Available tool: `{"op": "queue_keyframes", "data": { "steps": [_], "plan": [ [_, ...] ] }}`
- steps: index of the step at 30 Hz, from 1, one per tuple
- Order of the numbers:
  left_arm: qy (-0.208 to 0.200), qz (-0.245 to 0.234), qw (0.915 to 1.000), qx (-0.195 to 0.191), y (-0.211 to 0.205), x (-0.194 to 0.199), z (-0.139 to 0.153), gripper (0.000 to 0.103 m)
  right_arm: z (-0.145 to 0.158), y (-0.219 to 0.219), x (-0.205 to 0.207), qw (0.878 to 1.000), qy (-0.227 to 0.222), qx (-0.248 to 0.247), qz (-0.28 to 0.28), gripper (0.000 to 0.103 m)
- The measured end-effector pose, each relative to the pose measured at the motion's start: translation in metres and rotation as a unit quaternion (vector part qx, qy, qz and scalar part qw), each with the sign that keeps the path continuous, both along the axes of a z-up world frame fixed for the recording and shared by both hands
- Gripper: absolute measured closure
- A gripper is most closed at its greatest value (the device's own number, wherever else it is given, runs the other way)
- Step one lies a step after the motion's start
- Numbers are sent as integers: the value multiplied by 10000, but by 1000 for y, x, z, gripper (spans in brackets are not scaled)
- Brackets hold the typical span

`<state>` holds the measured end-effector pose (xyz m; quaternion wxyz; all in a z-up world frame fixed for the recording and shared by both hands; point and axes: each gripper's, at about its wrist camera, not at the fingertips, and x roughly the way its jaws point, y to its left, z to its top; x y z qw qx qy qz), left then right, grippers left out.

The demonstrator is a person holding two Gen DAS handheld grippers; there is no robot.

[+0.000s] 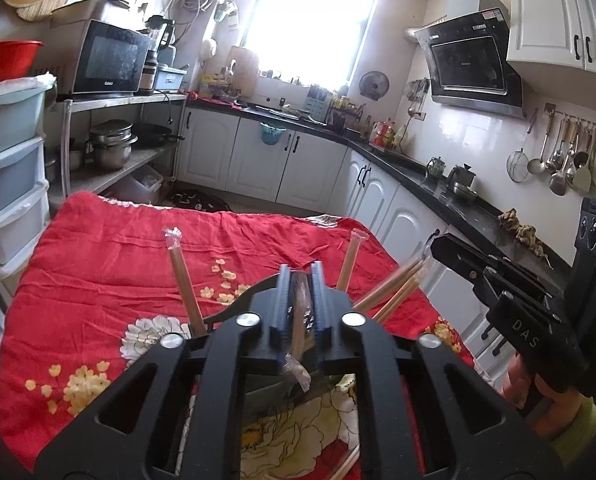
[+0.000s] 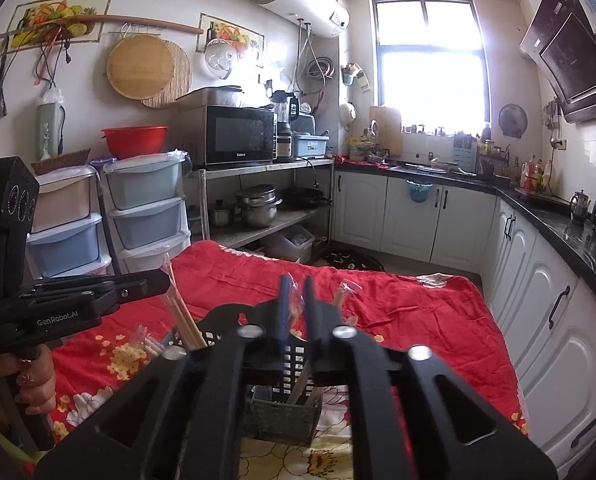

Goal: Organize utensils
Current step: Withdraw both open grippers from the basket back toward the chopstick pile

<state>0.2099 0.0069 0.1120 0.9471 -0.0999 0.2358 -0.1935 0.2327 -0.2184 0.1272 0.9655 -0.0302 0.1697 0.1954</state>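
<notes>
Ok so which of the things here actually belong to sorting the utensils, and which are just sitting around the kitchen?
Part of the job:
- wrapped chopsticks
- black mesh holder
- wrapped pair between the left gripper's jaws
- right gripper with plastic wrap between its jaws

Just lying about:
- microwave
- red basin
- steel pots
- hanging ladles
- red floral cloth

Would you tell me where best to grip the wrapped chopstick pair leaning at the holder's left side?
Probably the upper shaft of the wrapped chopstick pair, just below its crinkled wrapper tip, coming from above: it stands tilted out of the black holder, so only the upper part is free.
</notes>
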Motion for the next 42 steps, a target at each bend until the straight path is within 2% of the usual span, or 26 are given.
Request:
{"op": "queue_keyframes", "data": {
  "steps": [1, 5, 7, 15, 21, 25, 32, 42],
  "plan": [
    [9, 9, 10000, 0, 0, -1, 0, 88, -1, -1, -1, 10000, -4, 20, -11, 78],
    [-15, 51, 10000, -2, 1, -6, 0, 78, -1, -3, -2, 10000, 16, 62, -18, 72],
    [-43, 71, 10000, -11, 3, -8, 1, 68, -1, -5, -5, 10000, 10, 88, -23, 70],
    [-146, 134, 9997, -139, 10, -18, 6, 40, -4, -17, -15, 9997, 35, 225, -107, 60],
    [-285, 128, 9990, -304, 15, -36, 12, 12, -5, -23, -26, 9993, 52, 327, -164, 51],
    [-367, 125, 9983, -443, 19, -50, 13, 11, -6, -24, -37, 9995, -36, 248, -198, 45],
    [-416, 202, 9980, -424, 20, -70, 9, 11, -7, -24, -54, 9995, -186, 136, -199, 36],
    [-313, 267, 9982, -429, 24, -79, -4, 11, -8, -27, -72, 9992, -228, 280, -149, 30]
  ]
}}
